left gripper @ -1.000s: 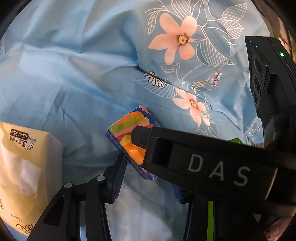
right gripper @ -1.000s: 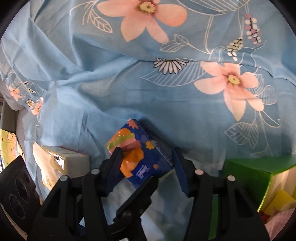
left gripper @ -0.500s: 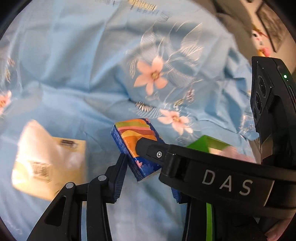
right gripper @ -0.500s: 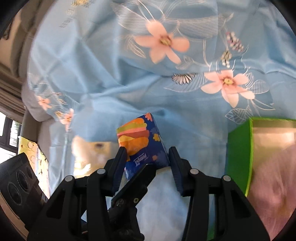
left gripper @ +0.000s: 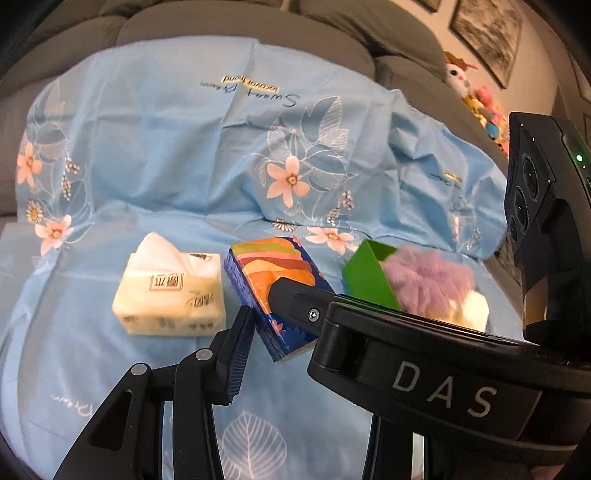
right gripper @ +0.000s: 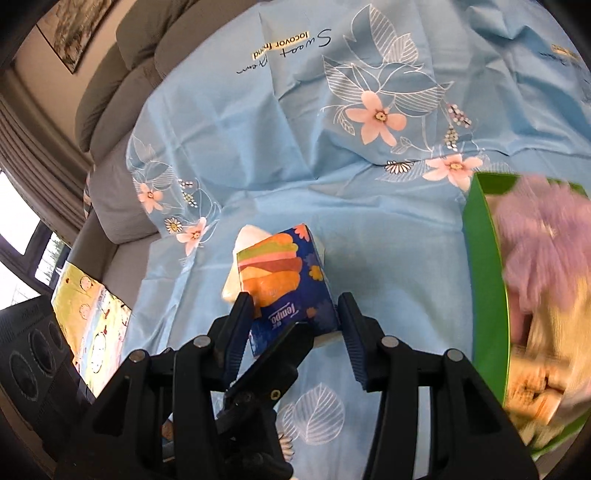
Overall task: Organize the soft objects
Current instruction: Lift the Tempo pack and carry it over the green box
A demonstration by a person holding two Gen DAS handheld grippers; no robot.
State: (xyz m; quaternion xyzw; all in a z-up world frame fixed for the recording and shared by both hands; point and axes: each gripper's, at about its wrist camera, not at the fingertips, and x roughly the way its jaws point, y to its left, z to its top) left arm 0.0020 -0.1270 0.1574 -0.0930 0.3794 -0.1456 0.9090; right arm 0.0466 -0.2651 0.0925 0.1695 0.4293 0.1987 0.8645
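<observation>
Tissue pack between both sets of jaws: glossy plastic wrap, bright print, smooth. White tissue pack left of the jaws: soft film wrap, slight sheen, matt paper tissue poking out the top. Sheet under it all: thin woven cloth, matt, creased, printed flowers. Green box right of the jaws: smooth matt card or plastic, can't tell which. Purple puff in it: fluffy mesh. Left gripper and right gripper: matt black plastic, ribbed blue pads, small metal screws.

Grey sofa draped with blue floral sheet. On sheet: cream tissue pack left, green box right, holding purple puff. Yellow patterned cloth at sofa's edge.
</observation>
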